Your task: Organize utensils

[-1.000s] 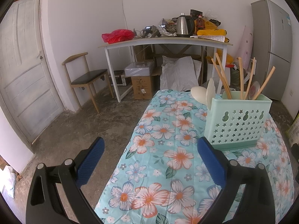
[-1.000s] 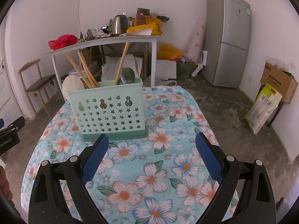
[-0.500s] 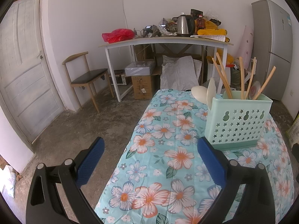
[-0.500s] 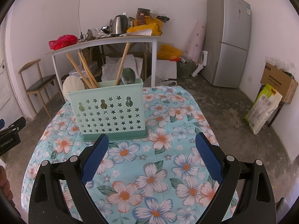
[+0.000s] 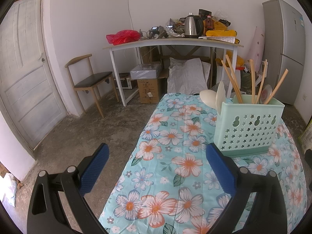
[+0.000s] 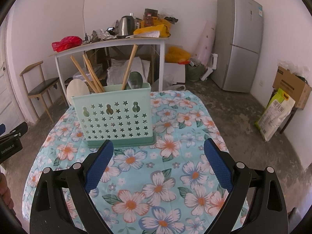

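Observation:
A mint green utensil holder (image 6: 117, 115) with star cutouts stands on the floral tablecloth (image 6: 159, 185). It holds wooden chopsticks (image 6: 87, 76), a pale rice paddle (image 6: 77, 91) and a metal spoon (image 6: 136, 79). It also shows in the left wrist view (image 5: 247, 128) at right, with chopsticks (image 5: 233, 80) and paddles (image 5: 208, 97). My right gripper (image 6: 158, 161) is open and empty, just in front of the holder. My left gripper (image 5: 156, 167) is open and empty over the table's left edge, left of the holder.
A white side table (image 5: 171, 42) with a kettle (image 5: 192, 26) and clutter stands at the back. A wooden chair (image 5: 89, 81) and a door (image 5: 25, 74) are at left. A fridge (image 6: 239, 41), a box (image 6: 292, 85) and a sack (image 6: 275, 115) are at right.
Both grippers stay open and nearly still. The holder looks very slightly lower and closer in the right wrist view.

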`<action>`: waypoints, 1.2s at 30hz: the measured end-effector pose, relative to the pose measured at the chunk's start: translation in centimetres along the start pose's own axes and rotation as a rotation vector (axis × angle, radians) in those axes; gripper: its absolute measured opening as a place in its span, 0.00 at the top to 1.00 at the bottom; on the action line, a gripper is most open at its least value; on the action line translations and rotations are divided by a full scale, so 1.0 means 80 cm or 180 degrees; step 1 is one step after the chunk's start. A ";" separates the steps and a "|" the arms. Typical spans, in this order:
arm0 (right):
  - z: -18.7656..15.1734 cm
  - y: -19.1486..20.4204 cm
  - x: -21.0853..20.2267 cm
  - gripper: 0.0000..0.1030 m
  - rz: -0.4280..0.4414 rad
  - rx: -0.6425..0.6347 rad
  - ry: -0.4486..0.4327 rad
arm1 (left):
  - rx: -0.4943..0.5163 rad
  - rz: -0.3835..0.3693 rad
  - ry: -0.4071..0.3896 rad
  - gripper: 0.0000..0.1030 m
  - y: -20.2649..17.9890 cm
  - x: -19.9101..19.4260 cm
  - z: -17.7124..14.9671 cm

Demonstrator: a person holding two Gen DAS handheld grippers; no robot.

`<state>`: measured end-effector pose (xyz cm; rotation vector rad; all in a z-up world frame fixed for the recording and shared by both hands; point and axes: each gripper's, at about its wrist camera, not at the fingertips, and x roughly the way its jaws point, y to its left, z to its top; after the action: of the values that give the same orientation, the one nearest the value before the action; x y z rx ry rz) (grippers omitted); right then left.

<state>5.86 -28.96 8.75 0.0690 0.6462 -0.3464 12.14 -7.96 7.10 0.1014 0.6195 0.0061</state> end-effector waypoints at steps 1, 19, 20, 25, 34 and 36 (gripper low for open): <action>0.000 0.000 0.000 0.13 0.0002 0.0003 0.0002 | -0.0003 -0.0001 -0.0001 0.05 0.000 0.000 0.000; 0.001 0.002 0.000 0.13 0.0009 -0.0010 0.0005 | -0.0013 0.0006 0.0010 0.05 0.000 0.000 -0.001; 0.001 0.002 0.000 0.13 0.0011 -0.0010 0.0006 | -0.0014 0.0005 0.0011 0.05 0.000 0.001 -0.001; 0.002 0.003 -0.001 0.13 0.0009 -0.0010 0.0008 | -0.0011 0.0000 0.0013 0.05 0.001 0.001 0.000; 0.003 0.004 -0.003 0.13 0.0010 -0.0010 0.0006 | -0.0011 0.0001 0.0014 0.05 0.001 0.001 0.000; 0.003 0.004 -0.003 0.13 0.0006 -0.0012 0.0009 | -0.0015 -0.0002 0.0015 0.05 0.002 0.001 0.000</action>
<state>5.89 -28.63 9.05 0.0667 0.6495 -0.3432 12.24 -7.82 7.07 0.0966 0.6243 0.0072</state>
